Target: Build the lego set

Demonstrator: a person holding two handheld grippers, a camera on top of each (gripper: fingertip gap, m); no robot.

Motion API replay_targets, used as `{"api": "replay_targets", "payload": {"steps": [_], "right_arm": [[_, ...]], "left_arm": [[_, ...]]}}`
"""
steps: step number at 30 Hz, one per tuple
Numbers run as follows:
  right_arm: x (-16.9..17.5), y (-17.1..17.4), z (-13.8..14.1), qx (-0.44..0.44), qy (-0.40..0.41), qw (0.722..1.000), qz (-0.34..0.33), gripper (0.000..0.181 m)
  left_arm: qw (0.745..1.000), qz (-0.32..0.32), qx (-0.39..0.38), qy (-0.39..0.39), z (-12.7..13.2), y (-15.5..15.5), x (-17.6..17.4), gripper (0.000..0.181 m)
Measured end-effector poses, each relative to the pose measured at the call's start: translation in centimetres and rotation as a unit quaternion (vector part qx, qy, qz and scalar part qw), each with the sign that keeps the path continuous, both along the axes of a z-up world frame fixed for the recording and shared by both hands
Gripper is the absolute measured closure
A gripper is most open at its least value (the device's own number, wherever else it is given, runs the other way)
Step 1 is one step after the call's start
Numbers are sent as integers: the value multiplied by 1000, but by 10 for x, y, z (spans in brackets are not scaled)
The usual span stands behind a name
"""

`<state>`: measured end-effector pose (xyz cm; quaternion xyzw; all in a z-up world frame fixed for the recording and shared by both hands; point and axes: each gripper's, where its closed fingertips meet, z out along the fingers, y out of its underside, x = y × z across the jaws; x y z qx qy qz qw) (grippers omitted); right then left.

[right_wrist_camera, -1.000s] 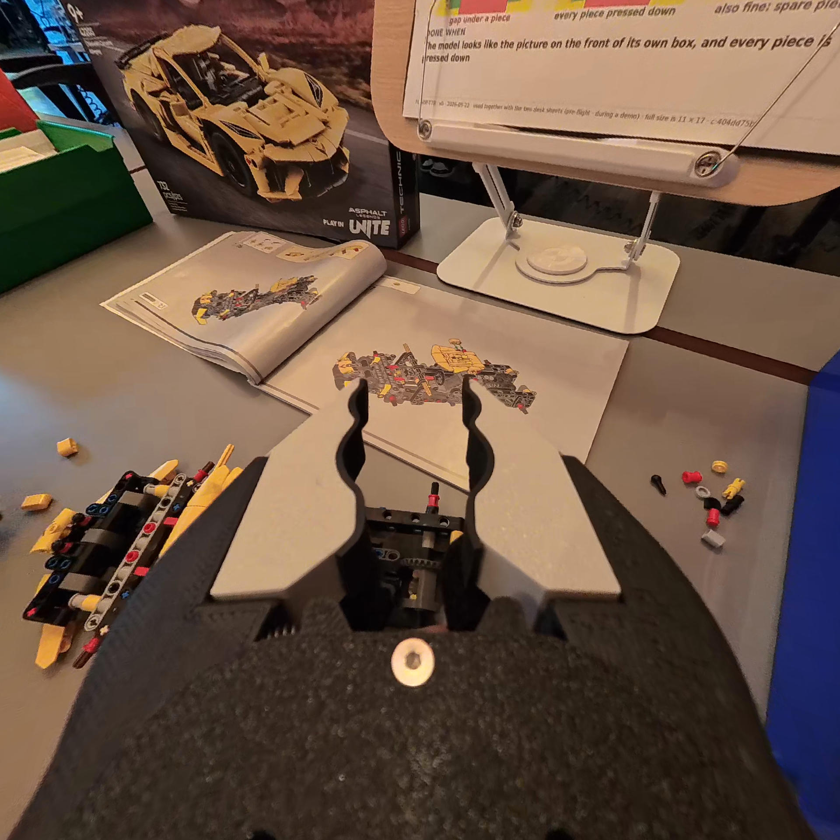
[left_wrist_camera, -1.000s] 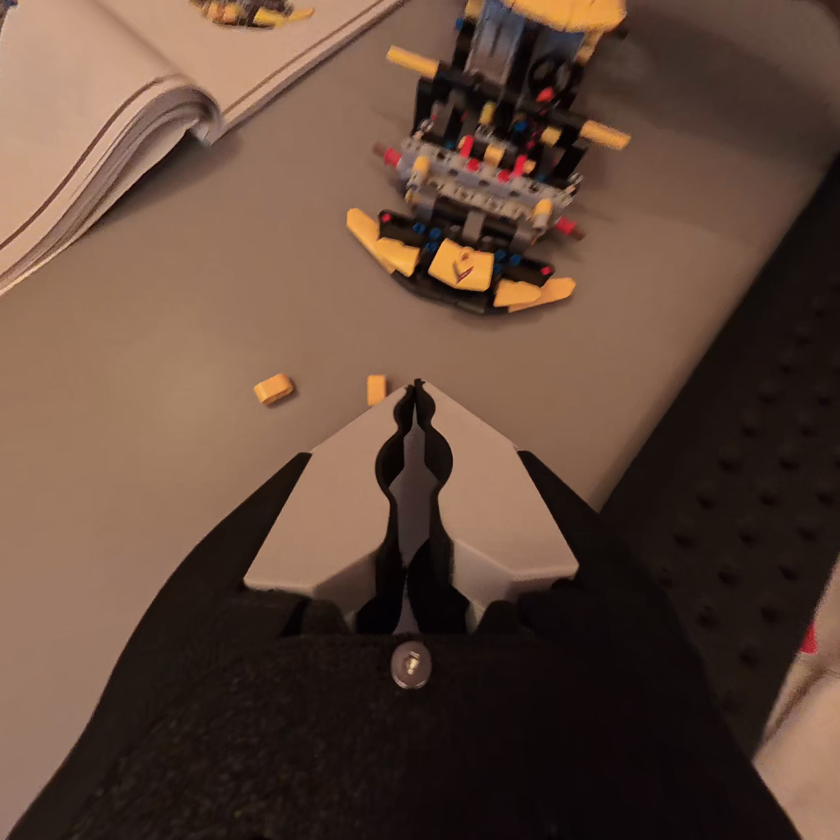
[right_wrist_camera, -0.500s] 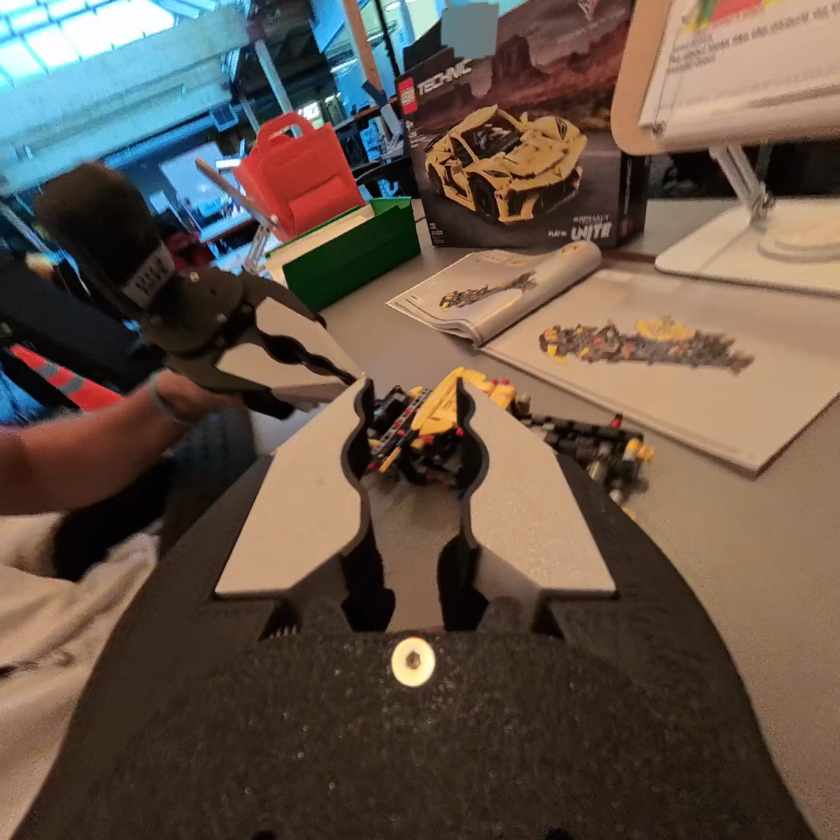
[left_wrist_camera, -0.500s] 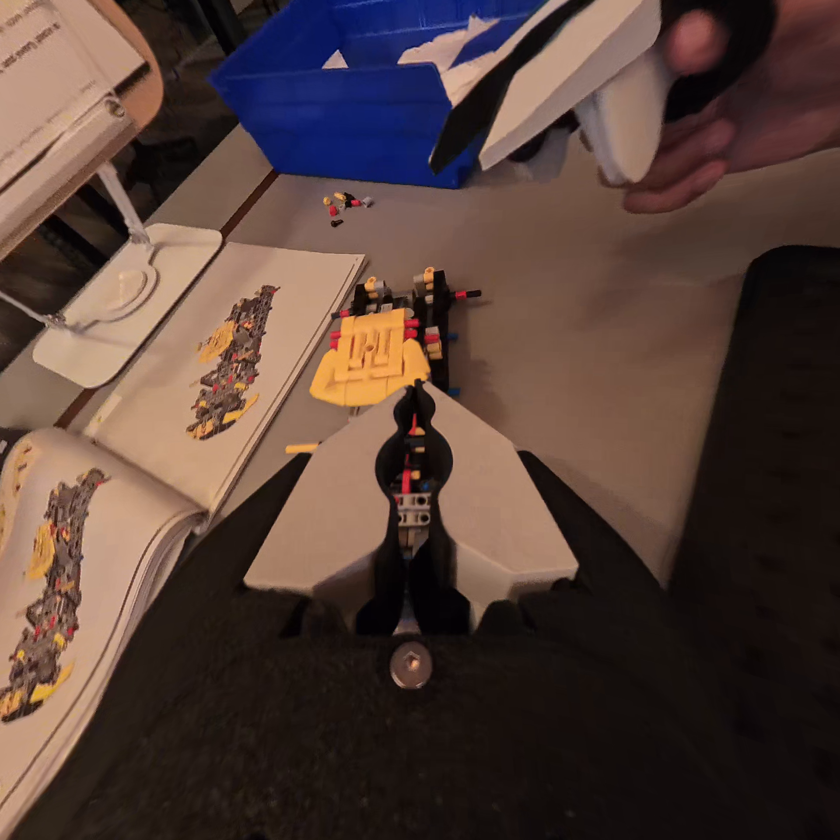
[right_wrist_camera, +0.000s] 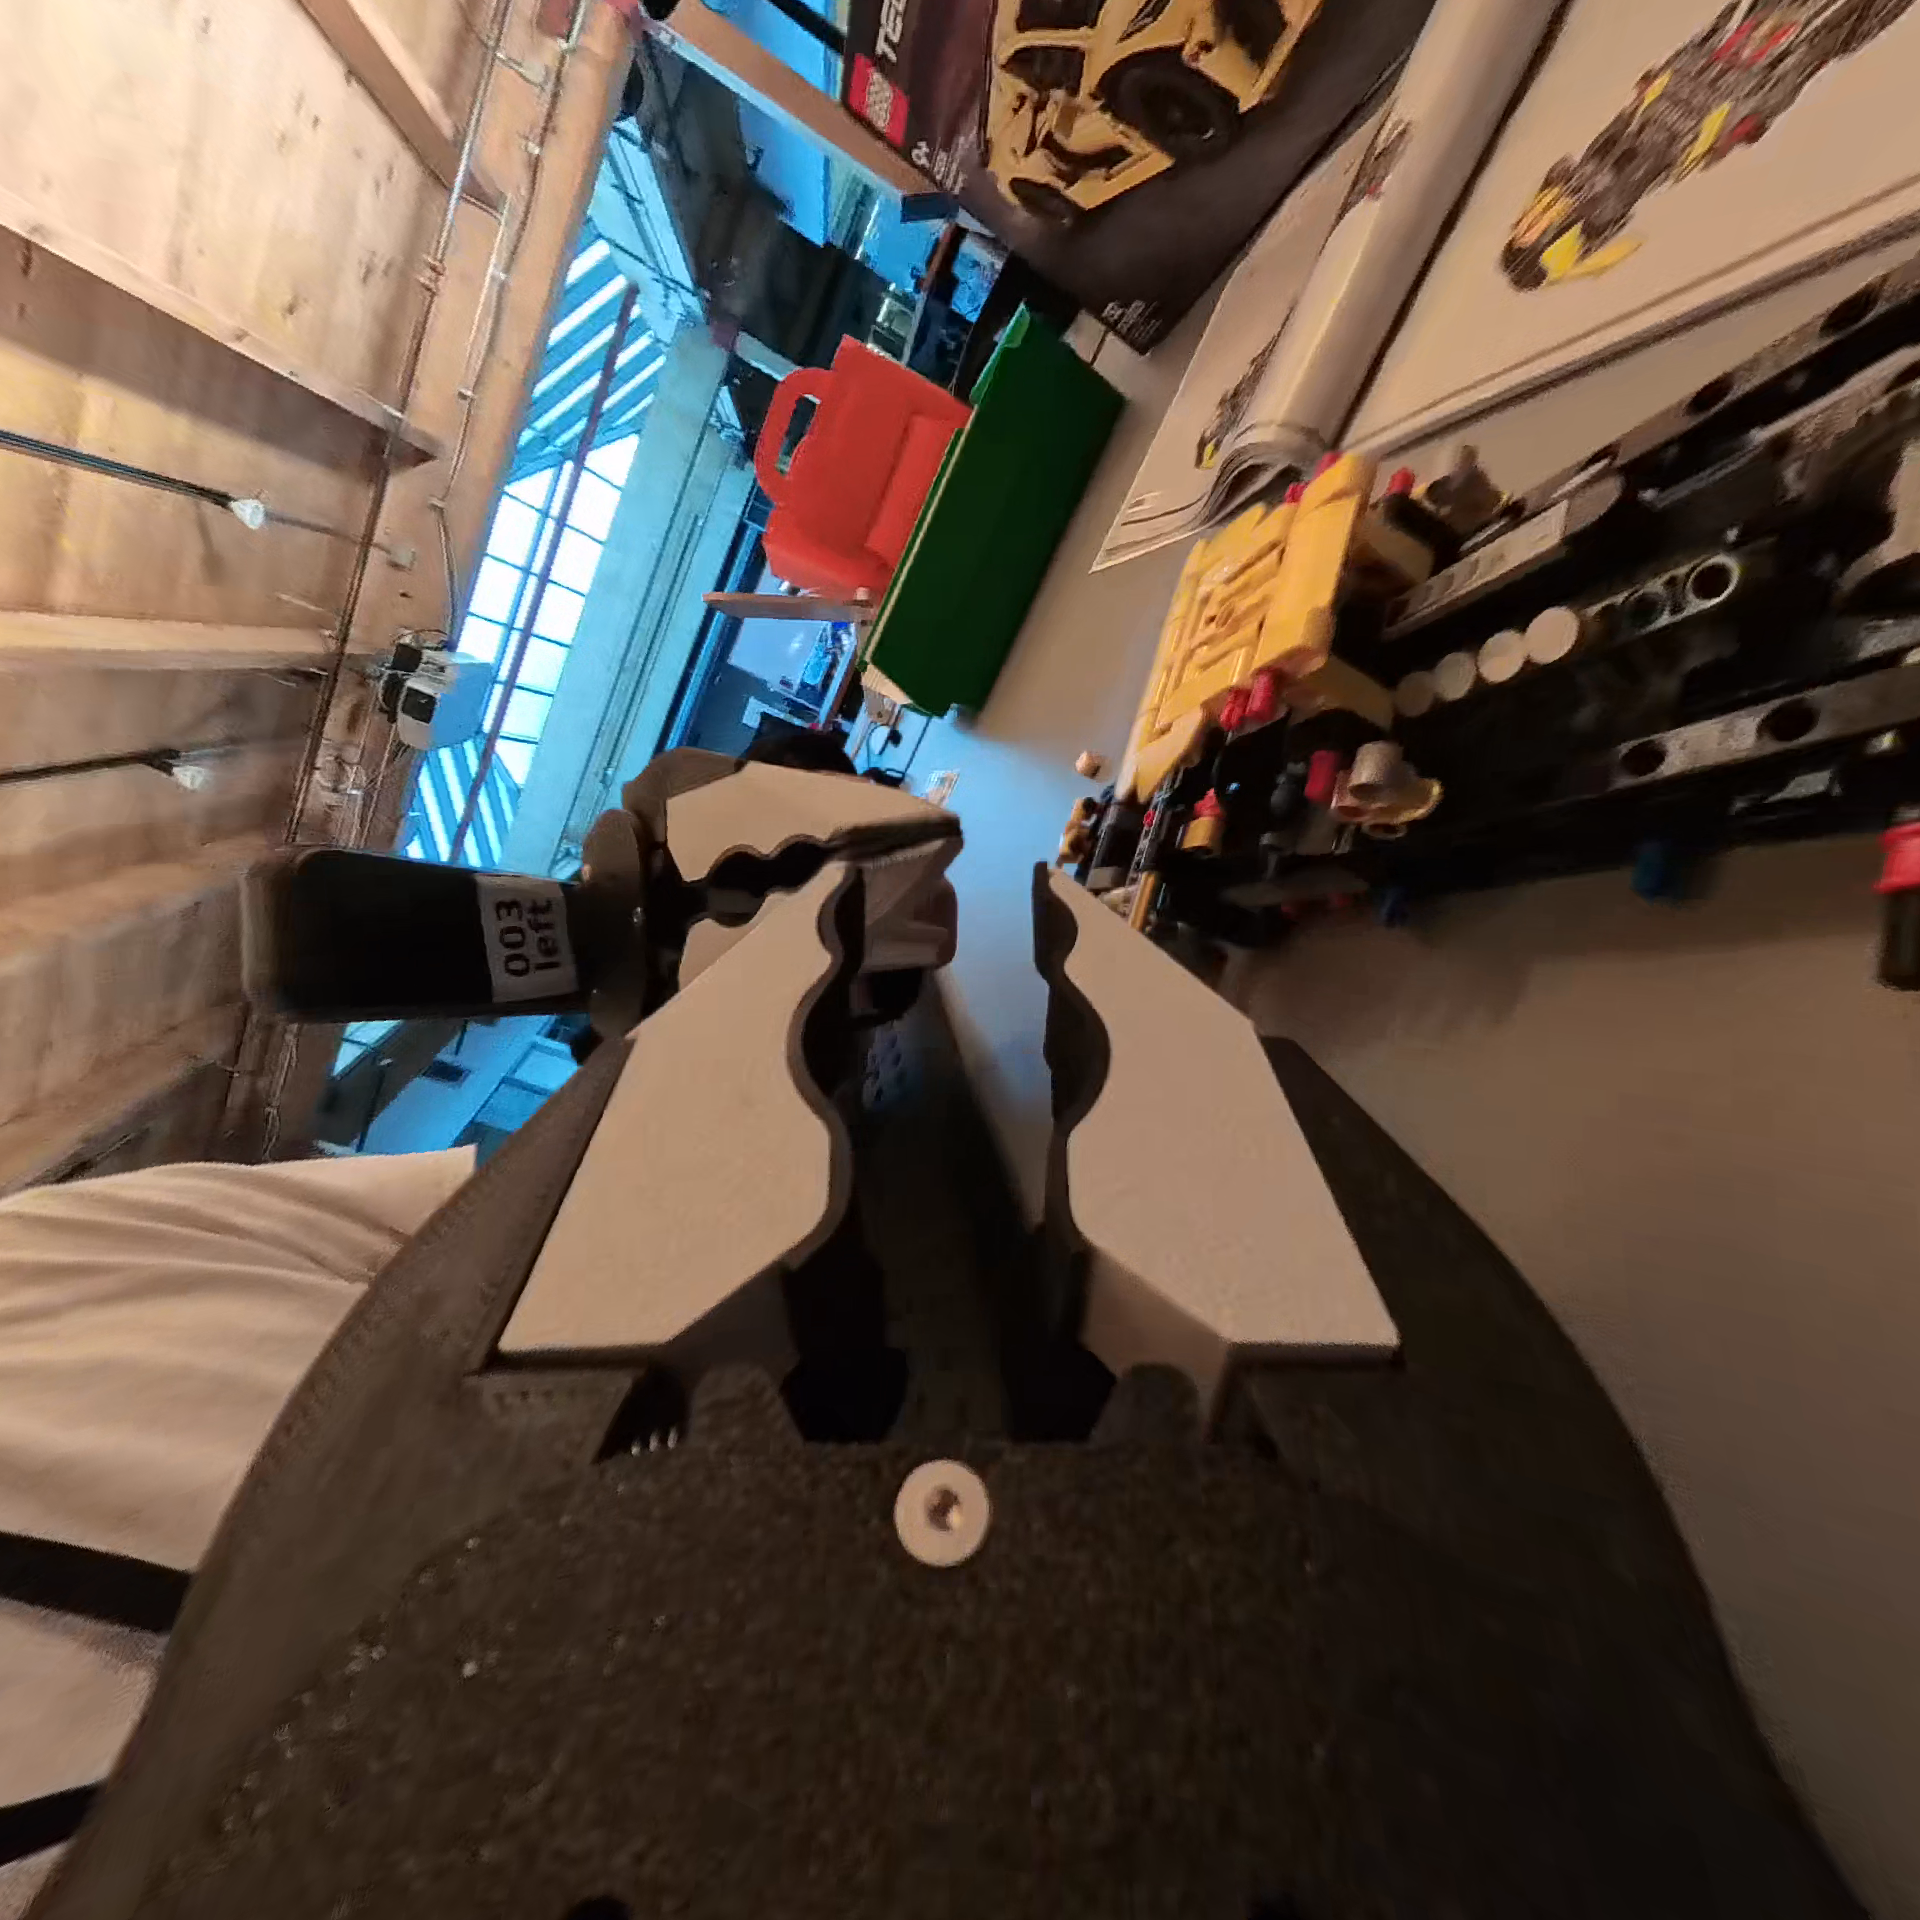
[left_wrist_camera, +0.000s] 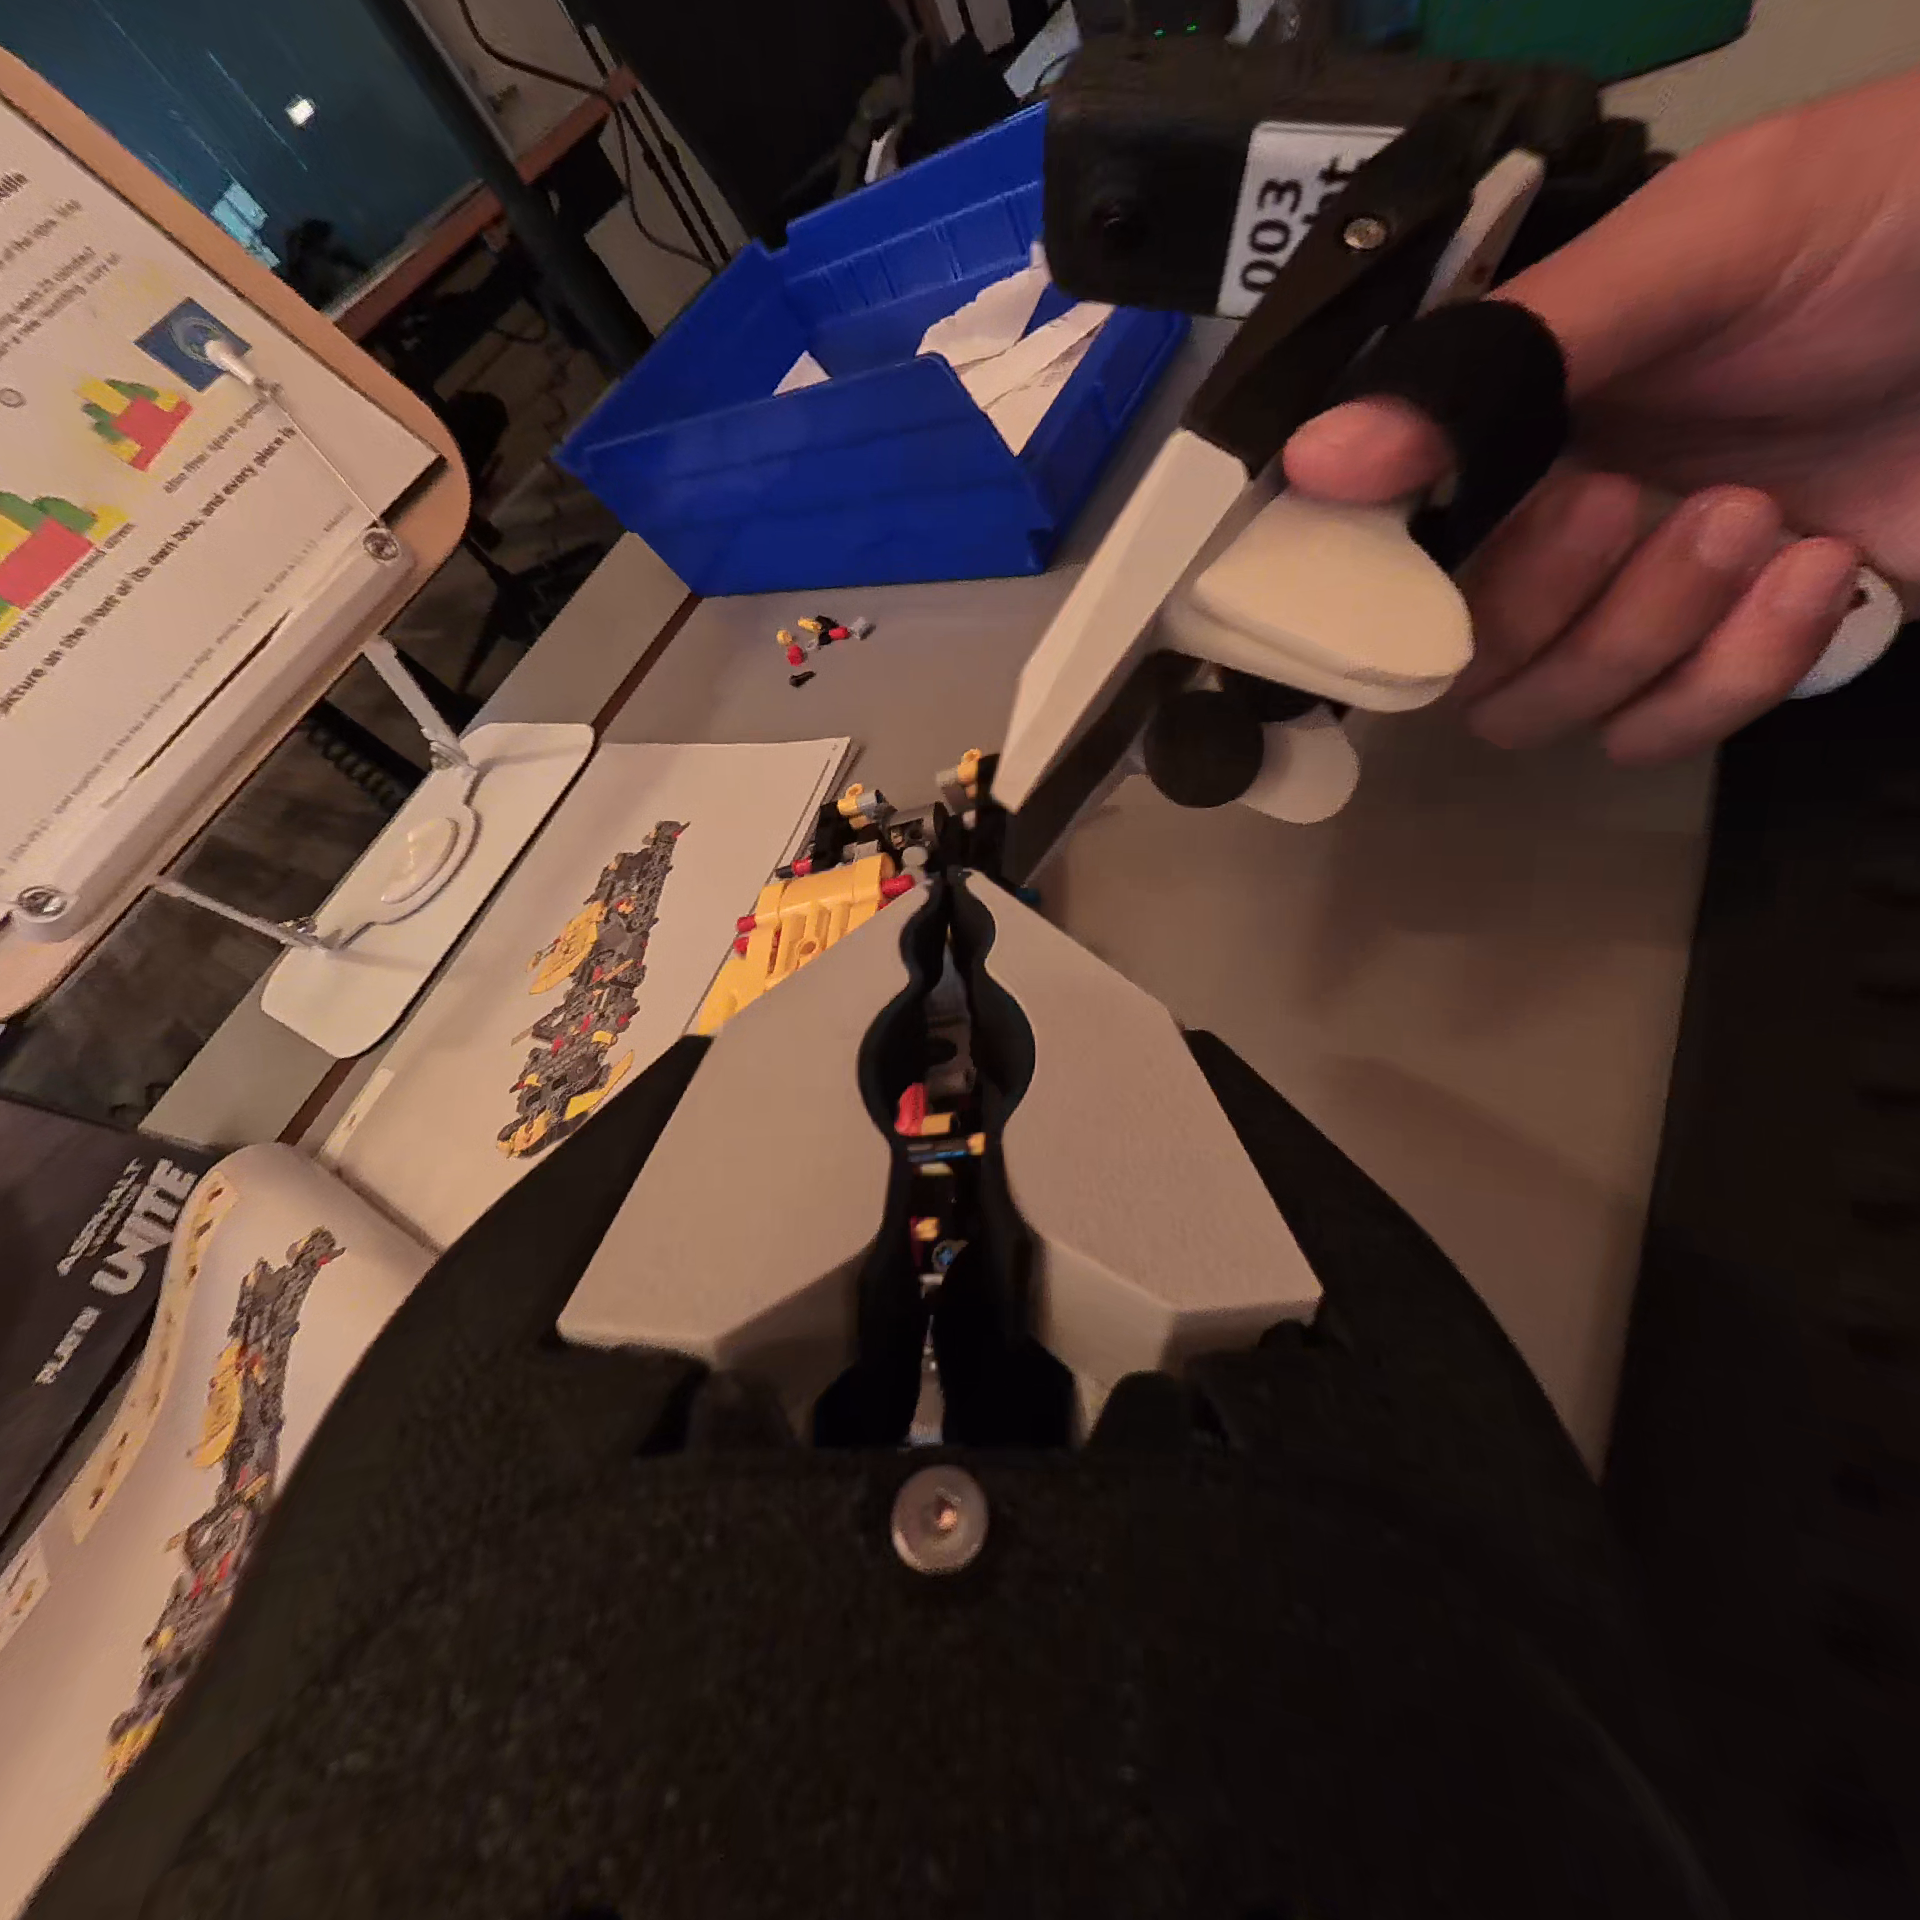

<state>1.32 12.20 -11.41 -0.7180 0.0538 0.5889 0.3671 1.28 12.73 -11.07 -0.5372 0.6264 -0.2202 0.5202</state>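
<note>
The partly built Lego car (left_wrist_camera: 821,920), a black frame with a yellow panel and red pins, lies on the grey table (left_wrist_camera: 1351,987). My left gripper (left_wrist_camera: 951,883) is shut and empty, its tips over the near end of the model, which shows through the gap below. My right gripper (left_wrist_camera: 1006,795), held by a hand (left_wrist_camera: 1683,468), points down at the model's far end. In the right wrist view, rolled on its side, my right gripper (right_wrist_camera: 951,878) is open and empty. The model (right_wrist_camera: 1455,665) lies close to its right, and the shut left gripper (right_wrist_camera: 935,831) is just beyond its tips.
An open instruction booklet (left_wrist_camera: 644,935) lies left of the model. A blue bin (left_wrist_camera: 831,457) stands at the back with small loose pieces (left_wrist_camera: 821,639) before it. A sheet on a stand (left_wrist_camera: 156,520) is at the left. The set box (right_wrist_camera: 1091,104), a green bin (right_wrist_camera: 987,520) and a red bag (right_wrist_camera: 852,468) stand farther off.
The right gripper has rolled onto its side and come down close beside the model, staying open. The left gripper stays shut and has moved closer over the model's near end.
</note>
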Motion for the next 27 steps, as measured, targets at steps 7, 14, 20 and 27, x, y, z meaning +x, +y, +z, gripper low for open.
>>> {"api": "replay_targets", "payload": {"steps": [7, 14, 20, 27], "right_arm": [[-31, 0, 3, 138, -172, 975, -14, 152], [-35, 8, 12, 203, -157, 965, -47, 151], [-30, 11, 6, 193, -165, 965, -58, 151], [-33, 11, 3, 192, -172, 965, -52, 151]], "left_arm": [[983, 151, -94, 53, -11, 58, -138, 181], [957, 162, -238, 21, -38, 51, -209, 181], [957, 198, -169, 129, -85, 66, -195, 155], [947, 186, -228, 132, -97, 69, -189, 169]]}}
